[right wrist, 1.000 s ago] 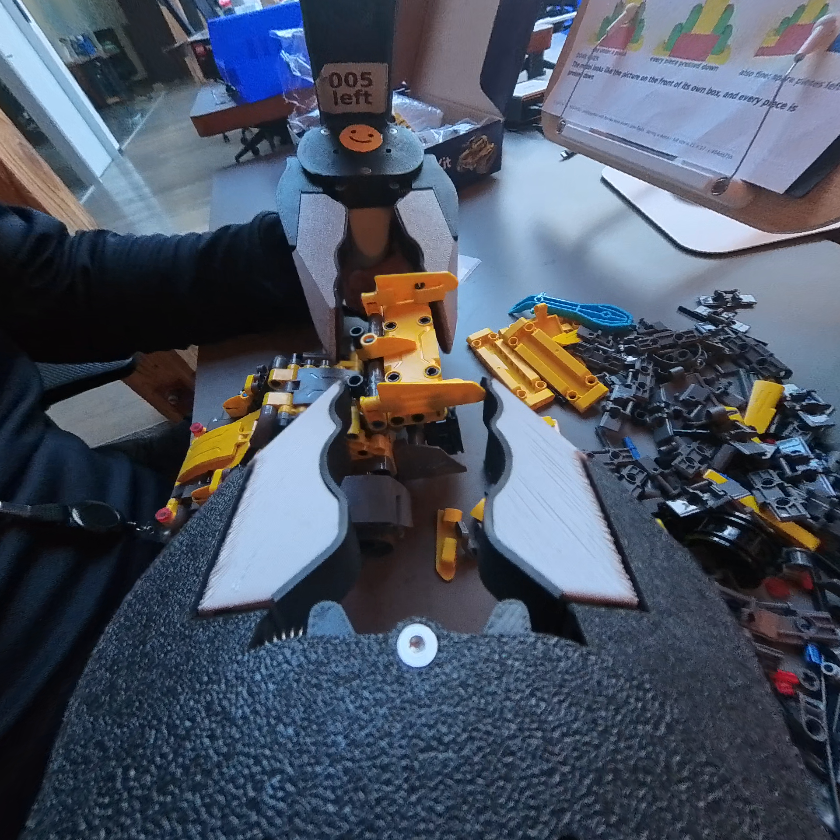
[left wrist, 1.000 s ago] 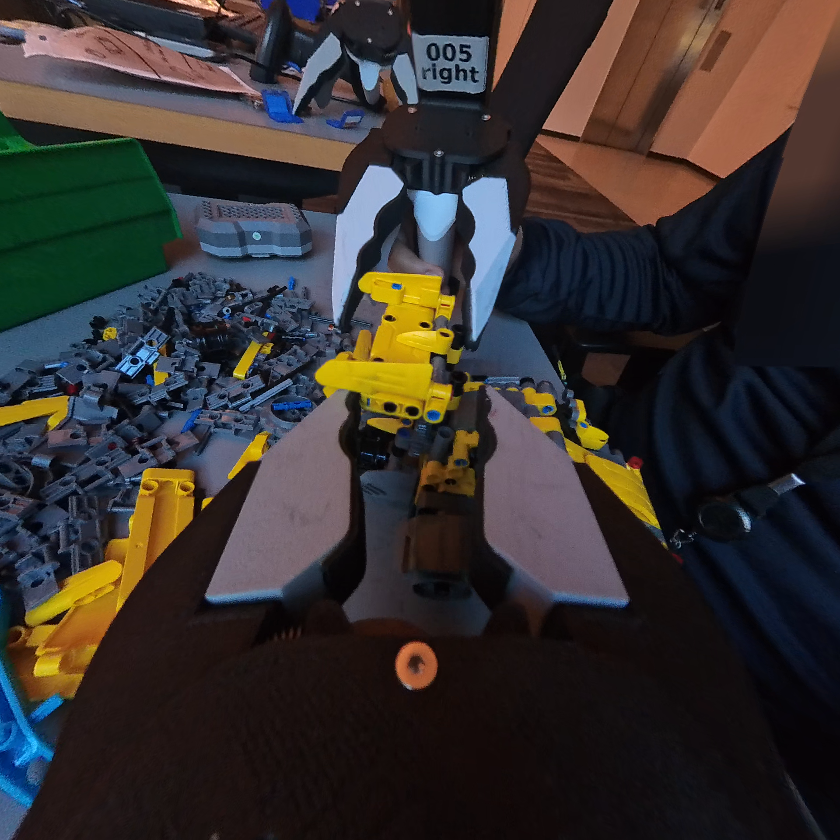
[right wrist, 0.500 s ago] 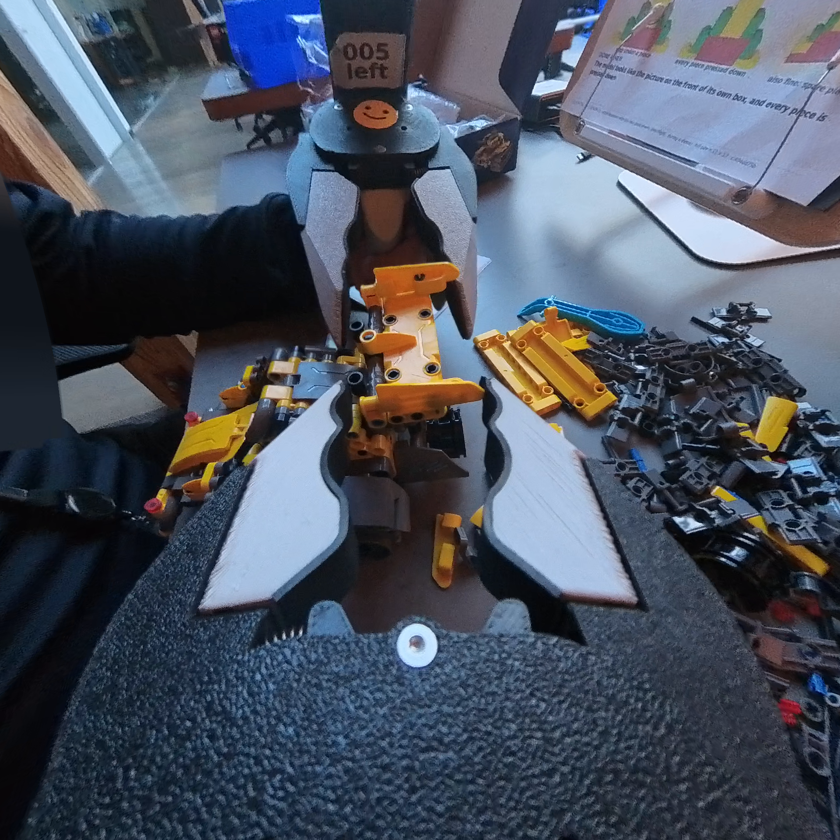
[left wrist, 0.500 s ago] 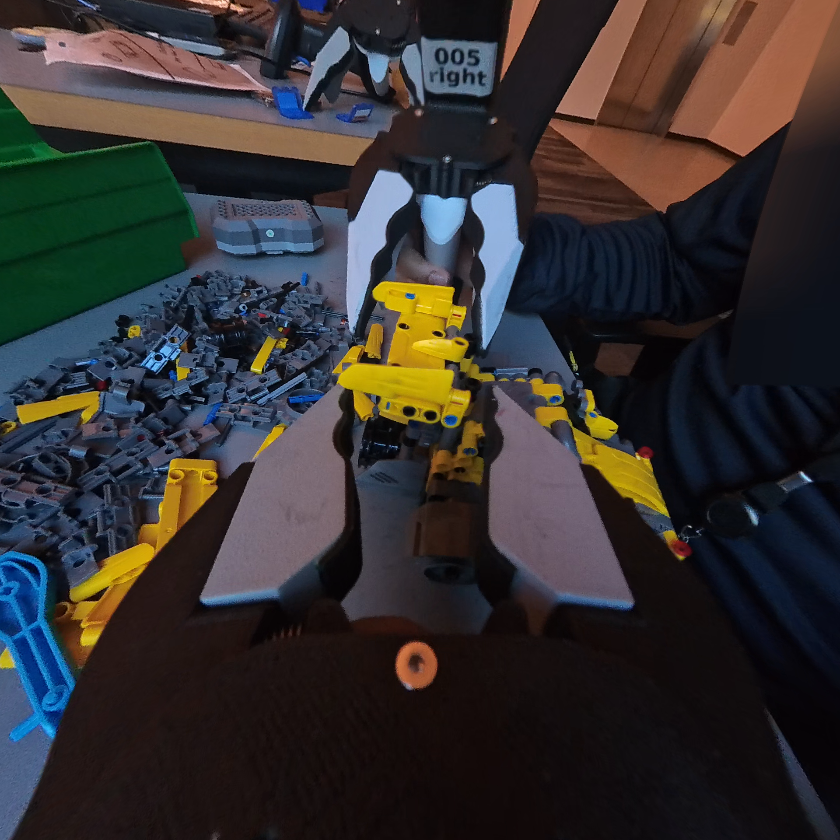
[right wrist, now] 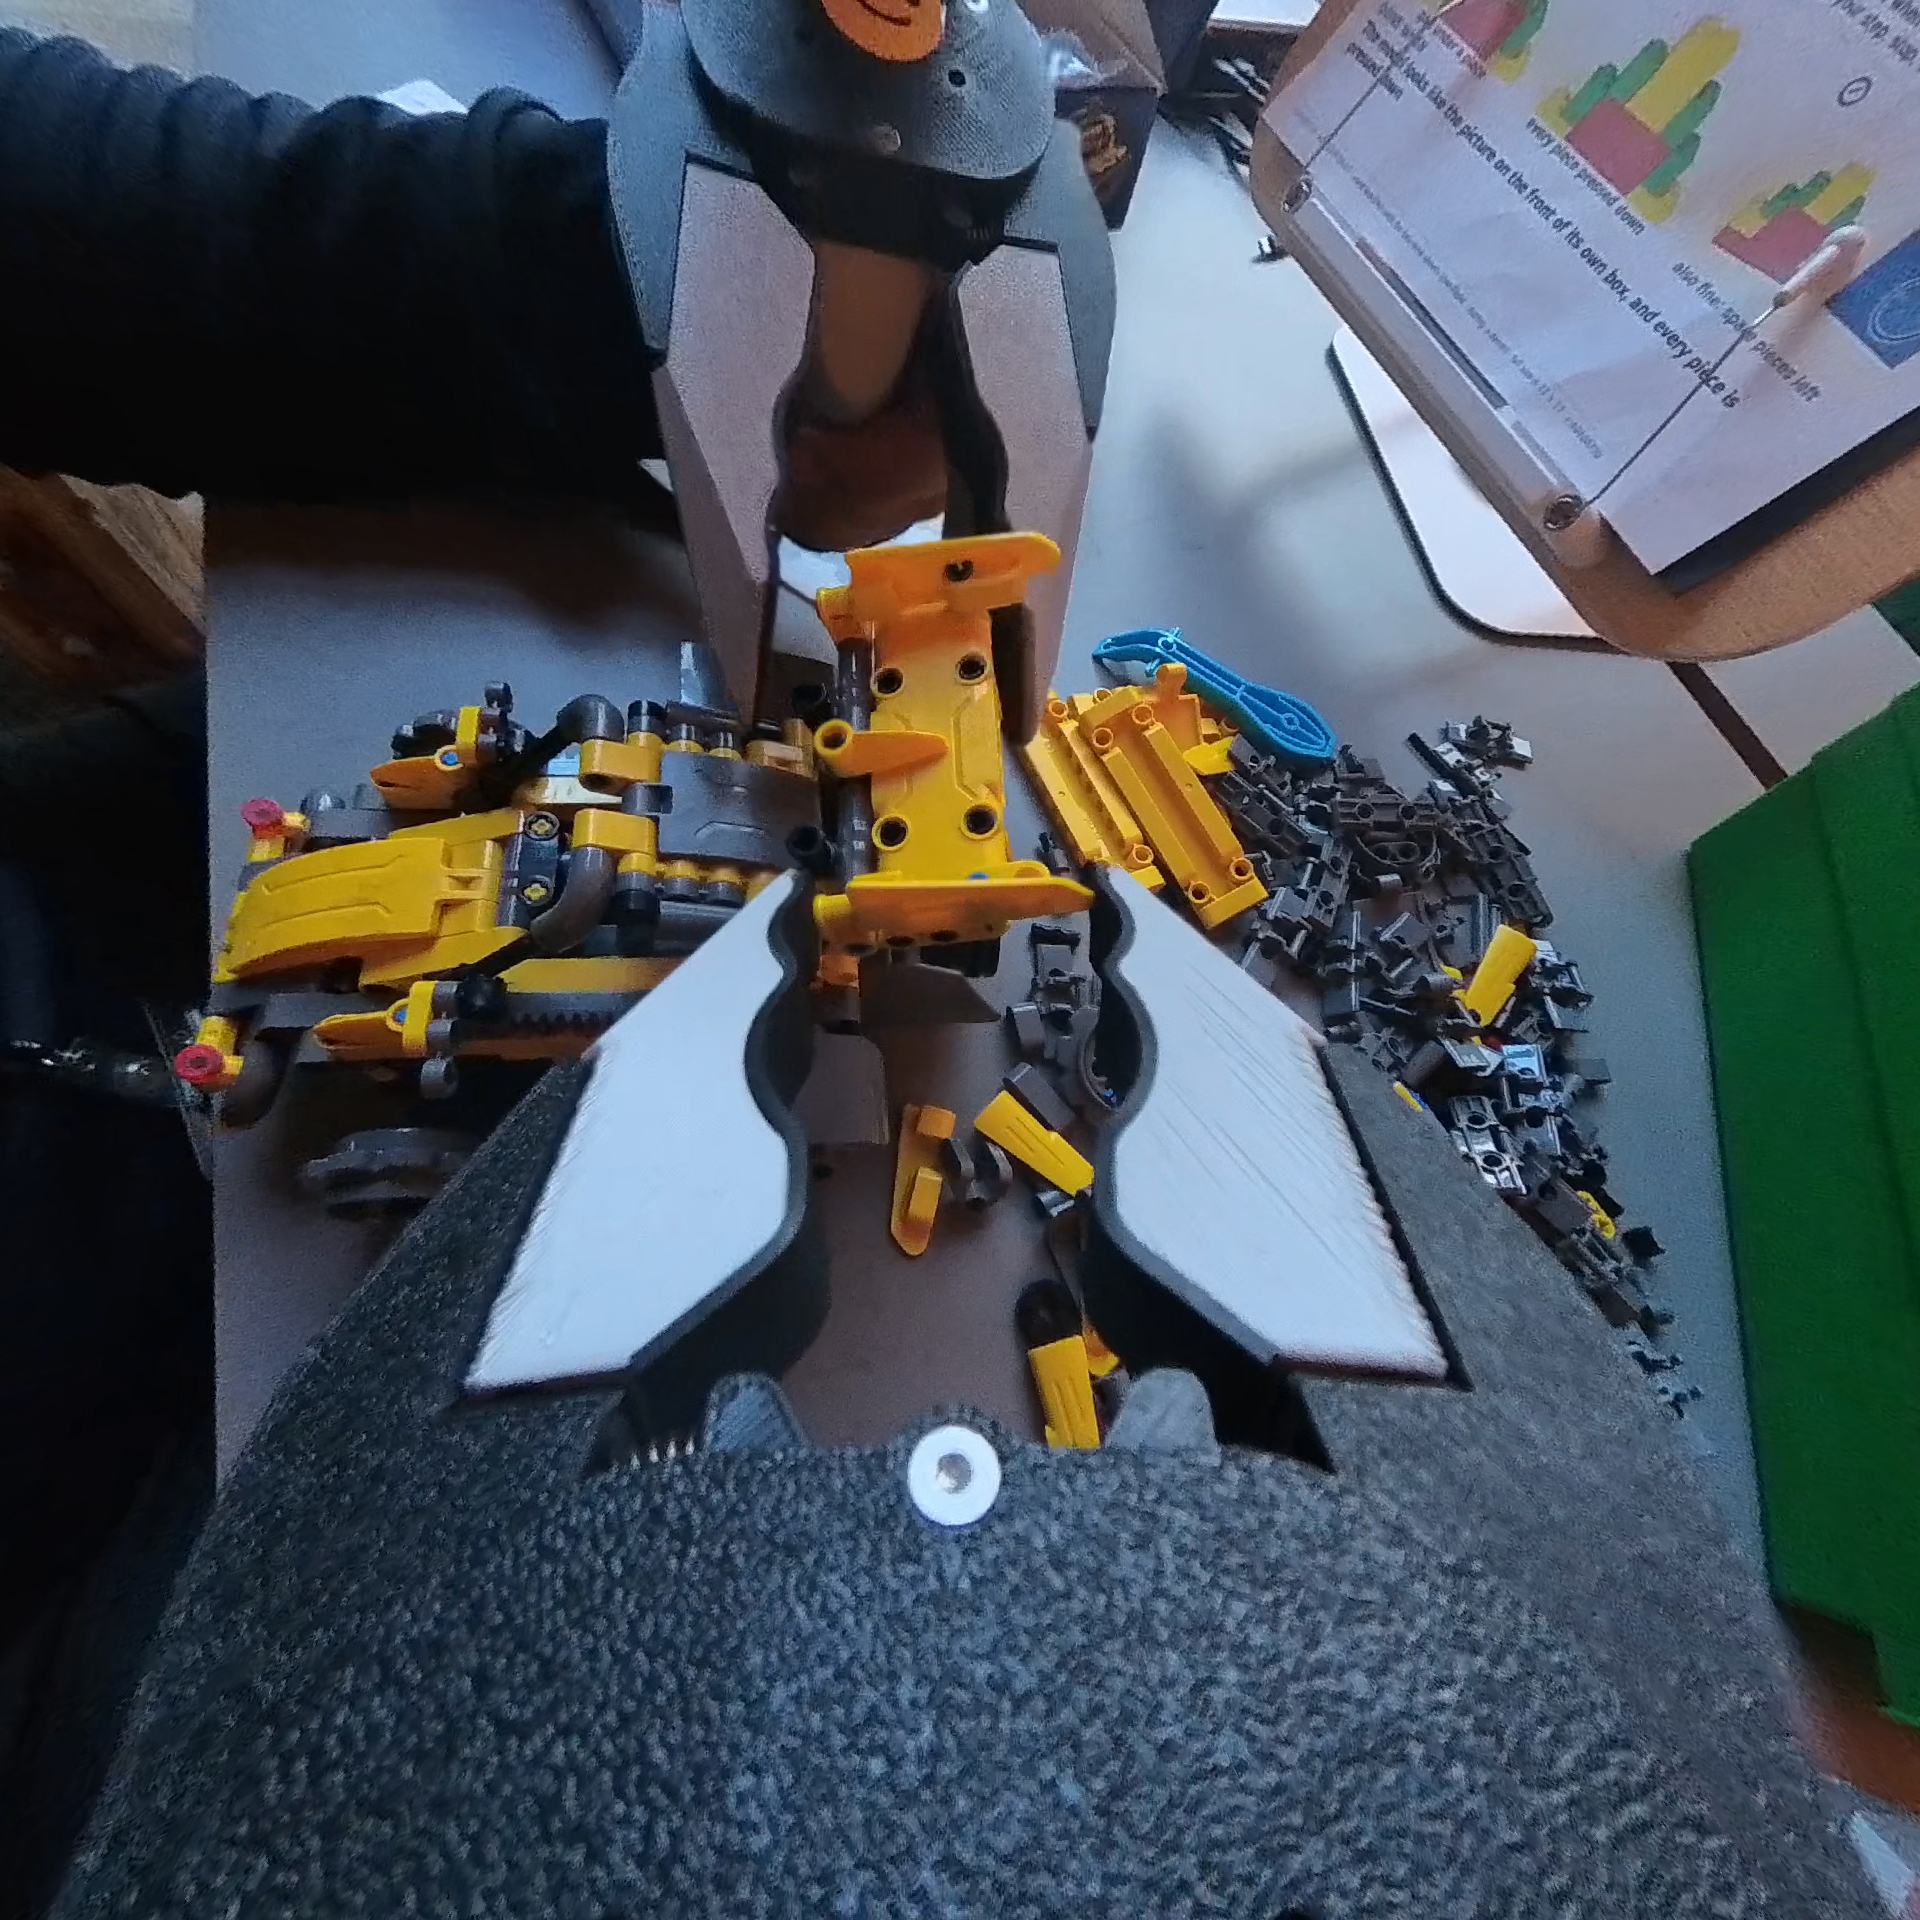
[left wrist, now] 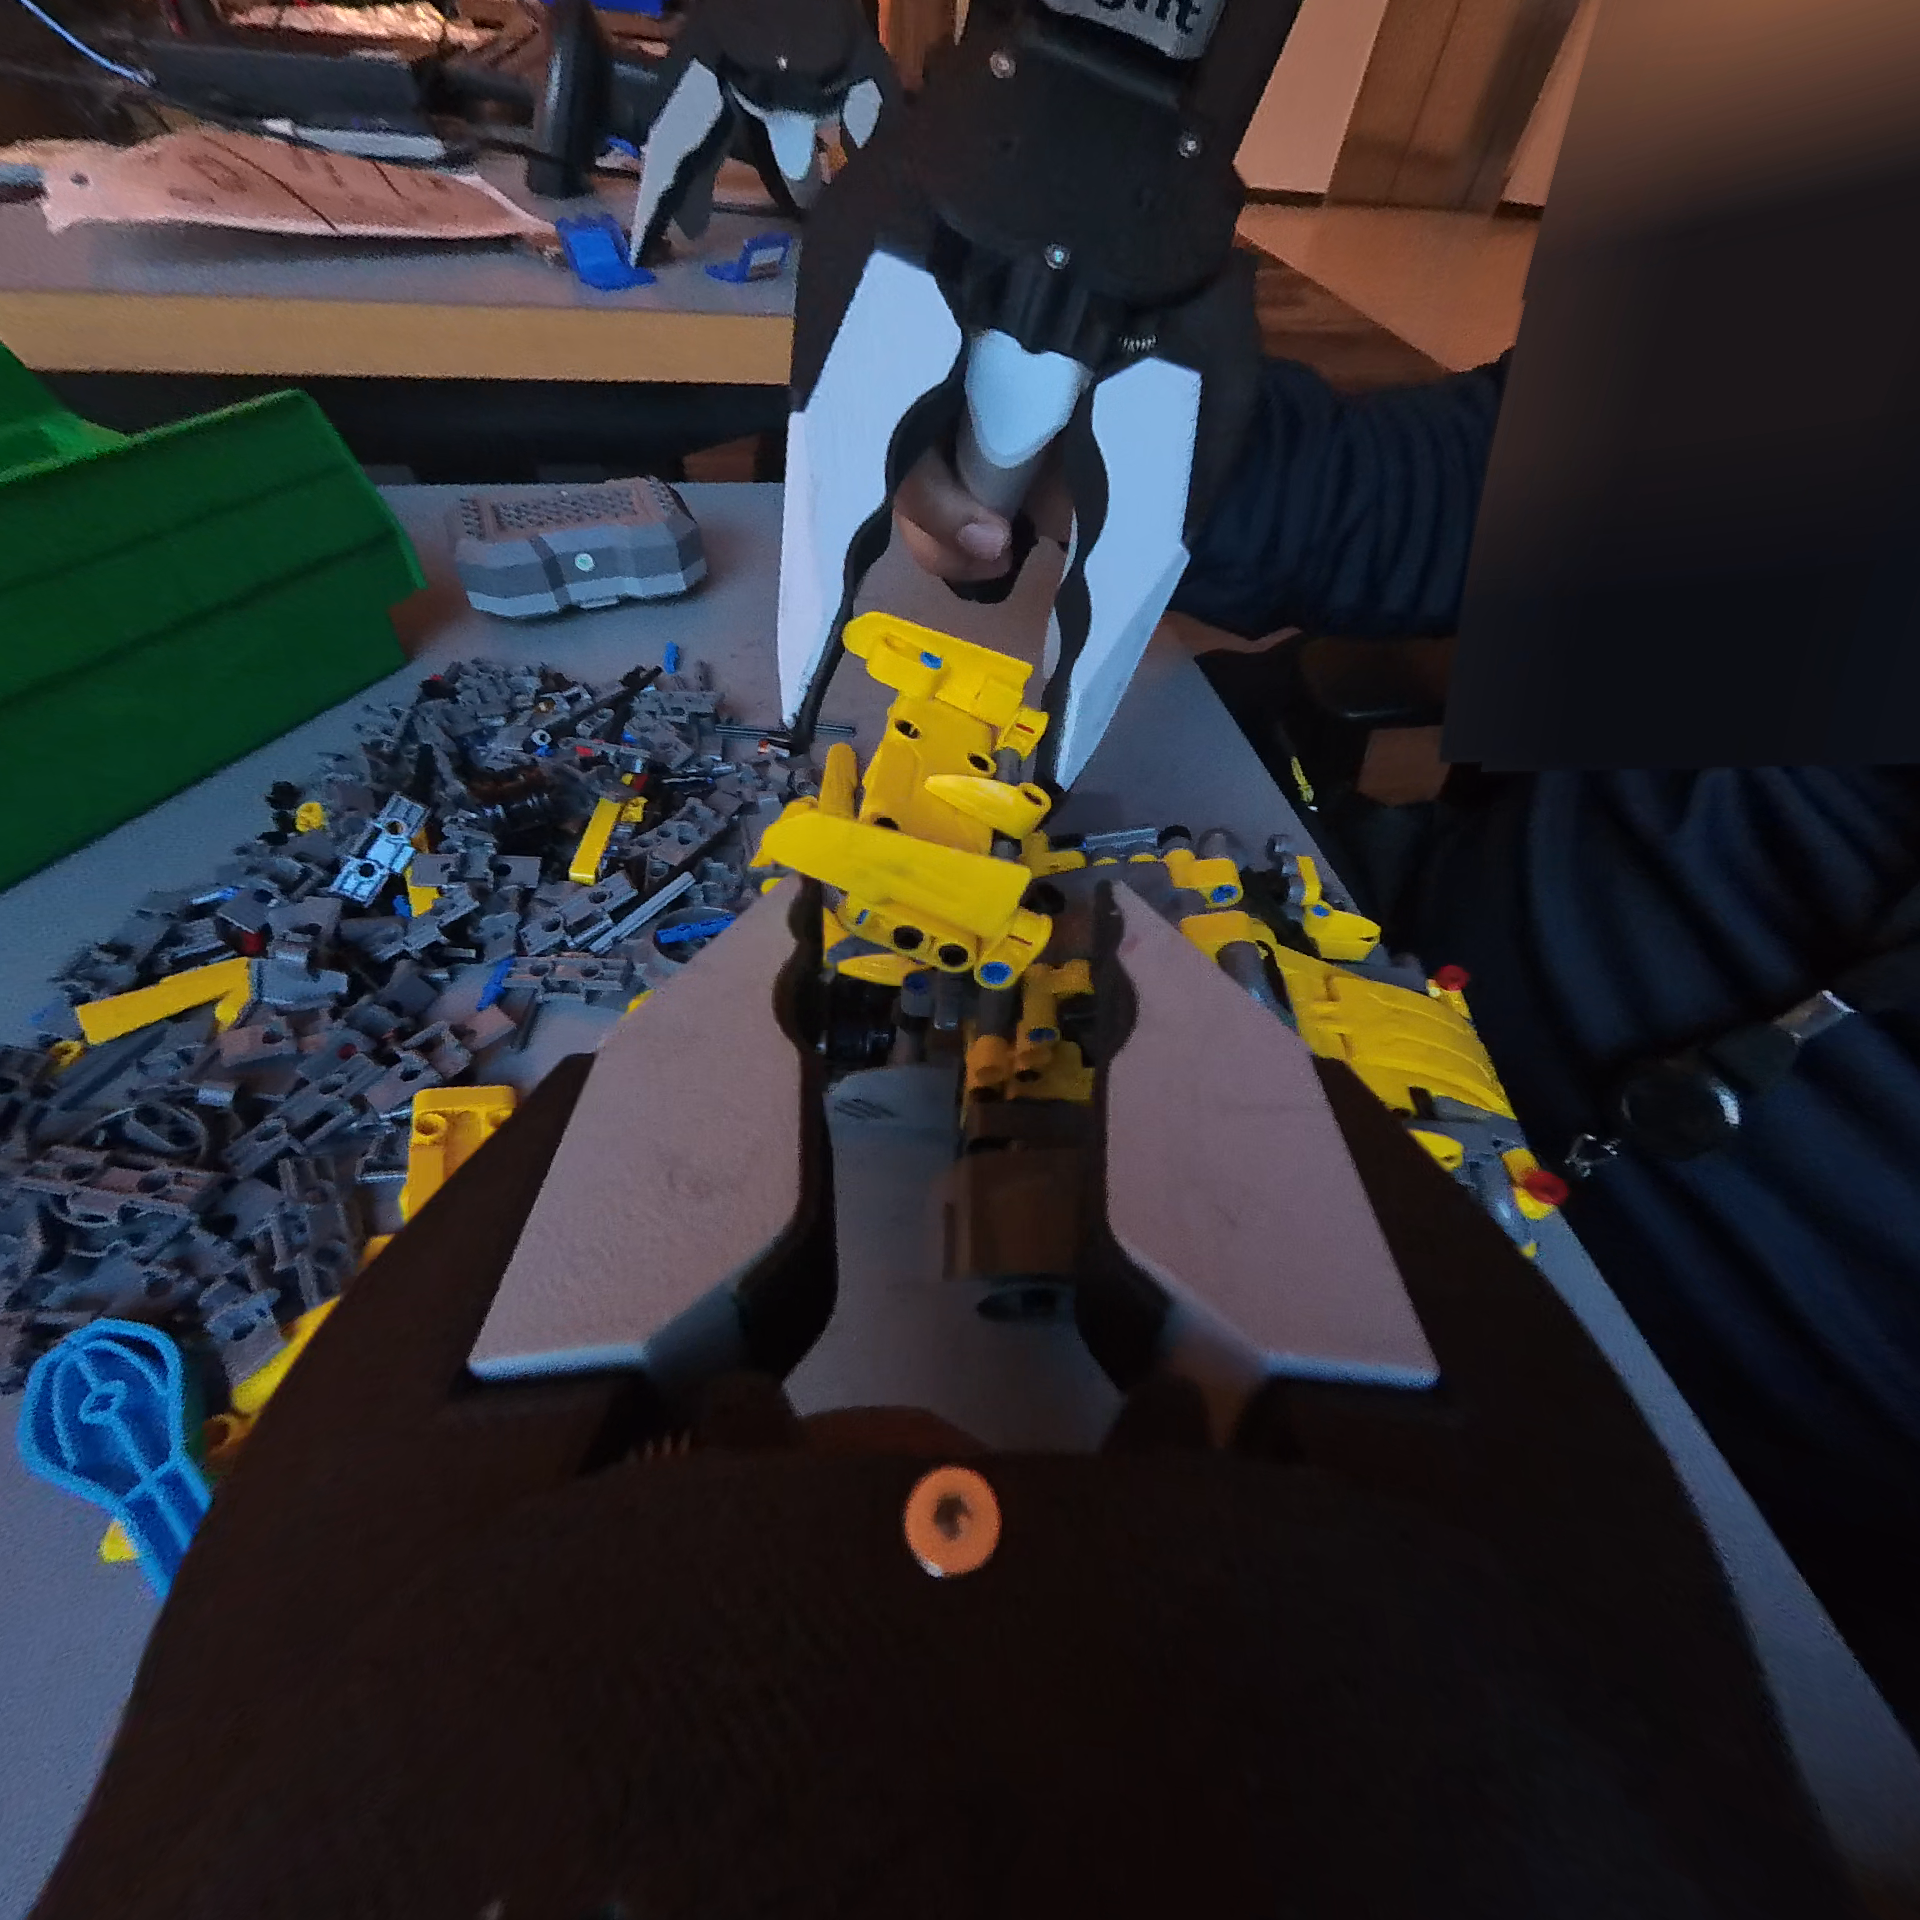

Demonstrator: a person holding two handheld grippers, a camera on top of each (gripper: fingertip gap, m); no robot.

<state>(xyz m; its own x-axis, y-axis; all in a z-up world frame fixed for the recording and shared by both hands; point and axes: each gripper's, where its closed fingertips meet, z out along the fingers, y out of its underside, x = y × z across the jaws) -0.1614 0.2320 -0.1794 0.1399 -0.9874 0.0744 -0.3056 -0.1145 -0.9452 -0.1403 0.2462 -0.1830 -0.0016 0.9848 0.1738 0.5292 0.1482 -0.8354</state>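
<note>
A yellow and dark grey brick-built vehicle model point(right wrist: 416, 894) lies on the grey table point(right wrist: 1247, 468). Its upright yellow panel section point(right wrist: 935, 769) sits between both grippers and also shows in the left wrist view point(left wrist: 914, 883). My right gripper point(right wrist: 948, 883) has its white fingers closed against the near flange of that section. My left gripper point(left wrist: 951, 909) faces it and is closed on the model's darker parts below the panel. Each gripper shows in the other's view: the left point(right wrist: 888, 707), the right point(left wrist: 935, 743). A hand holds each handle.
A pile of loose grey and yellow pieces point(right wrist: 1403, 883) lies beside the model, also in the left wrist view point(left wrist: 312, 987). A blue separator tool point(right wrist: 1226, 696), a green bin point(right wrist: 1818, 1143), a grey battery box point(left wrist: 577, 556) and a sheet on a wooden stand point(right wrist: 1610, 260) surround it. A dark sleeve point(right wrist: 312, 260) is close. The tips of both grippers are at nearly the same place.
Both grippers have drawn closer to each other and tilted to look down more steeply. The yellow panel section stays between them. The finger openings look unchanged.
</note>
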